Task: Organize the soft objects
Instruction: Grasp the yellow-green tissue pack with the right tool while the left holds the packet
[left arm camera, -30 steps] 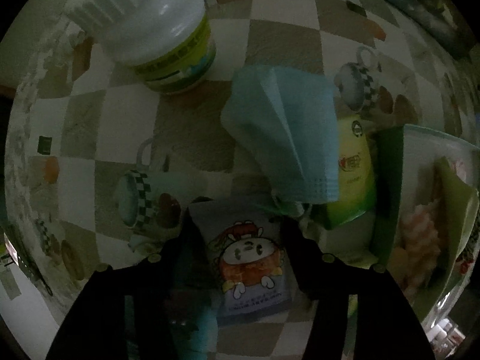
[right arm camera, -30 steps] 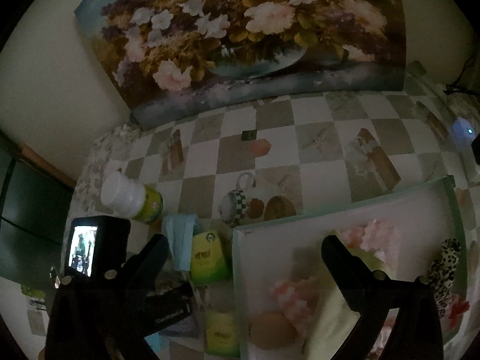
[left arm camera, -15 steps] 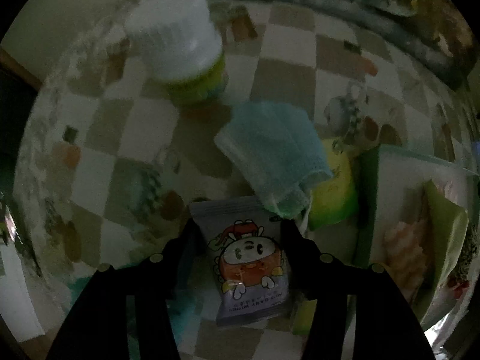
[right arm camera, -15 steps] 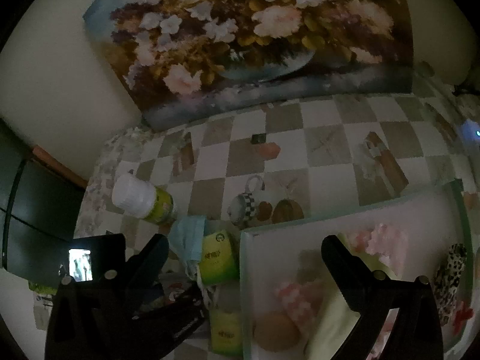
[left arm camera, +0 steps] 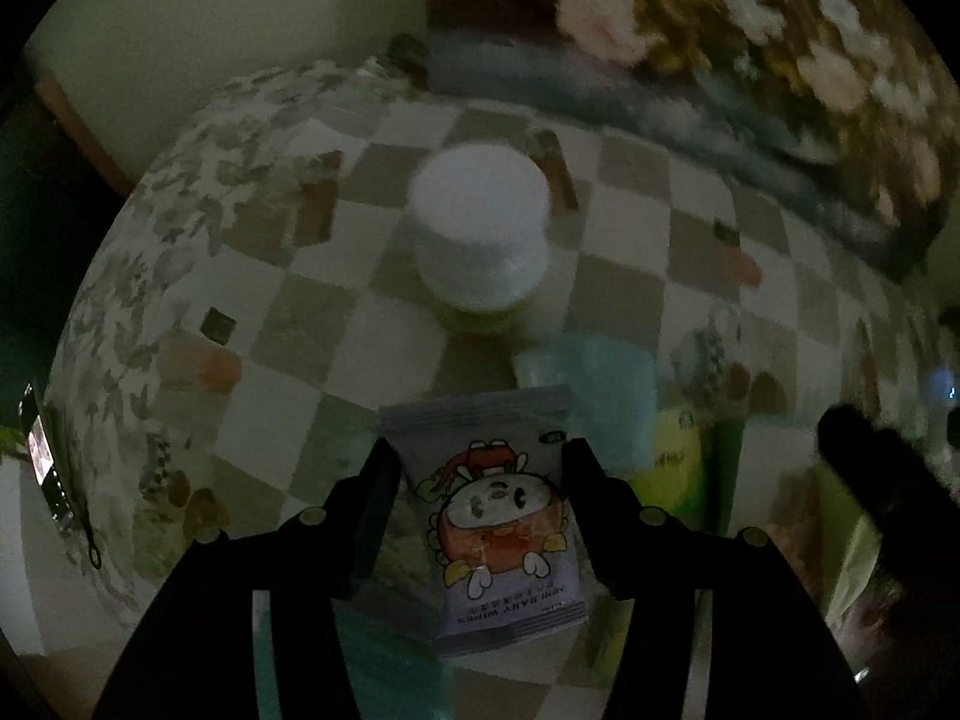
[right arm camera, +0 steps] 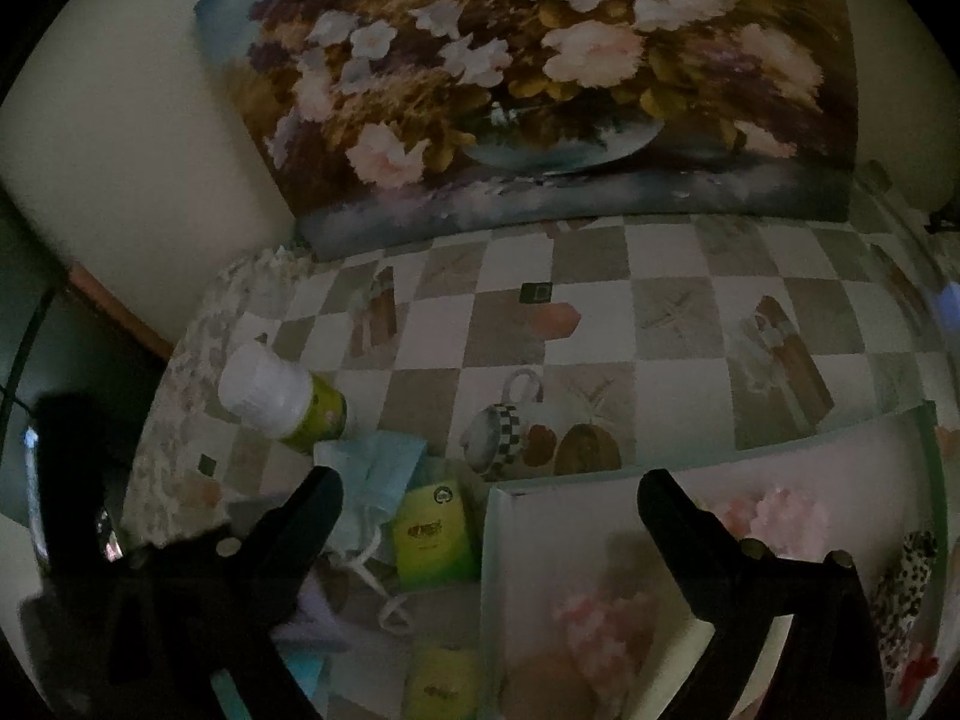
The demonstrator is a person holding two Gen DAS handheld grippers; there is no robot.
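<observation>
My left gripper (left arm camera: 480, 462) is shut on a lavender baby-wipes packet (left arm camera: 498, 516) with a cartoon face, held above the checkered table. A blue face mask (left arm camera: 600, 396) lies on the table just beyond it, also in the right wrist view (right arm camera: 384, 474). My right gripper (right arm camera: 489, 492) is open and empty, hovering over the left edge of the white tray (right arm camera: 498, 540). The tray holds pink fluffy items (right arm camera: 780, 516) and a leopard-print piece (right arm camera: 906, 588). A yellow-green tissue pack (right arm camera: 432, 534) lies beside the tray.
A white-capped bottle (left arm camera: 480, 240) stands on the table behind the mask, also in the right wrist view (right arm camera: 276, 396). A flower painting (right arm camera: 540, 78) leans on the wall at the back. A second yellow-green pack (right arm camera: 444, 684) lies near the front.
My left gripper has lifted and tilted up with the wipes packet, so the bottle and mask sit lower and farther. My right gripper has shifted slightly left over the tray edge.
</observation>
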